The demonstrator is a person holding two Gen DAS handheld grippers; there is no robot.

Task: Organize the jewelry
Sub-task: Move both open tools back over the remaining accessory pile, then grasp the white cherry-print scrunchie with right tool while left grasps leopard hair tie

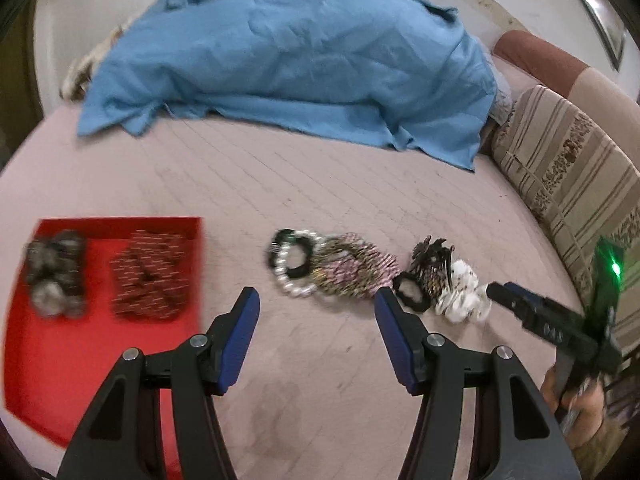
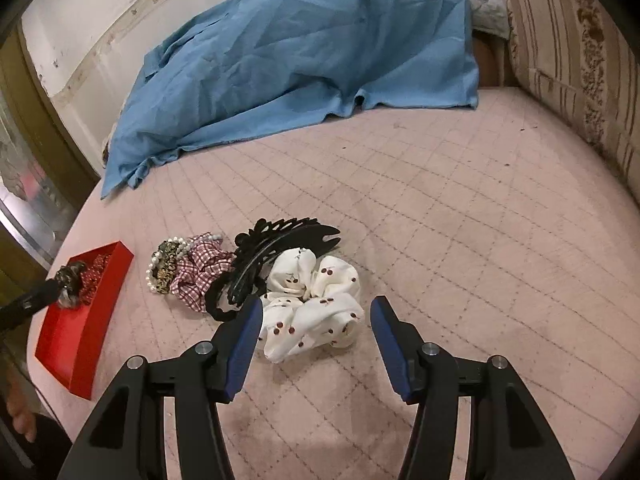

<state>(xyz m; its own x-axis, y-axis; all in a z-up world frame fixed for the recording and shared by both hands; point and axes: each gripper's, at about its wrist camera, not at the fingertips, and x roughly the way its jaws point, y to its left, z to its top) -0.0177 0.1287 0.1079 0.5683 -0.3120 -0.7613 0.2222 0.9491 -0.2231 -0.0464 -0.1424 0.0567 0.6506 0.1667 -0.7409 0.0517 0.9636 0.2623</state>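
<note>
Pink quilted bed (image 2: 440, 200) — both my grippers empty, jaws apart; right gripper (image 2: 316, 320) over white scrunchie (image 2: 312, 304) — soft, light, pinch the bunched middle.

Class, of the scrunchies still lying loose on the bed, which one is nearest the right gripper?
The white cherry-print scrunchie, lying just ahead of the right gripper; the checked scrunchie lies farther left.

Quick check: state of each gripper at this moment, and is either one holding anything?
Left gripper: jaws open, nothing between them.
Right gripper: jaws open, holding nothing; the white scrunchie lies just ahead.
</note>
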